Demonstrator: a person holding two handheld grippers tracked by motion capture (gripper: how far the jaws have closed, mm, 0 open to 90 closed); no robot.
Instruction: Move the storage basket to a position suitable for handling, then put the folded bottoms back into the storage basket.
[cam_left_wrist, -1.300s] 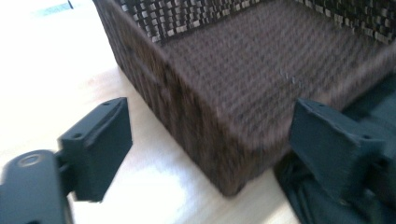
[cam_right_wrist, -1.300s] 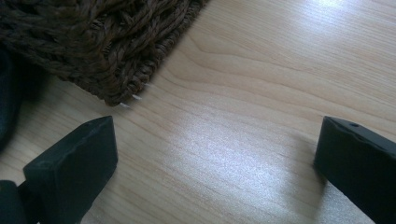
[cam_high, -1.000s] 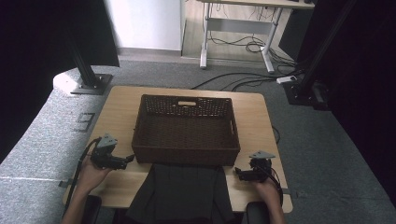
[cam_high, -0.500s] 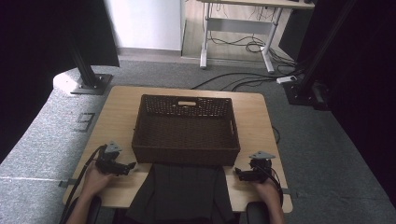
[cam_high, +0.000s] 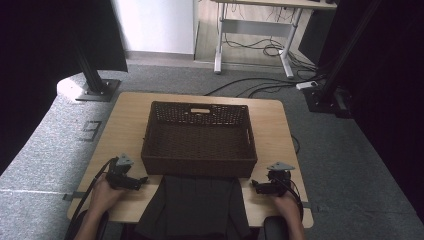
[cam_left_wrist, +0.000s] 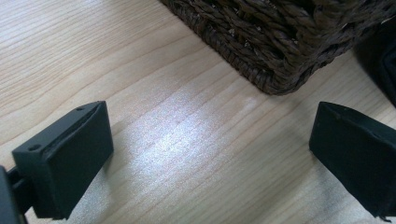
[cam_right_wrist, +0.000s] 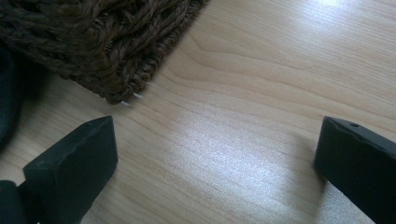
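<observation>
Table (cam_high: 125, 120) first: light wood, mostly bare. Wicker basket (cam_high: 199, 136) sits mid-table, nothing inside it. Dark cloth (cam_high: 192, 205) lies flat at my edge, its far hem just at the basket's near wall (folded or not, can't tell). My left gripper (cam_high: 141, 181) rests left of the cloth, jaws wide apart, holding nothing. My right gripper (cam_high: 255, 186) mirrors it, likewise spread. By my reckoning, nothing started: cloth ungrasped, basket unfilled, everything left.
</observation>
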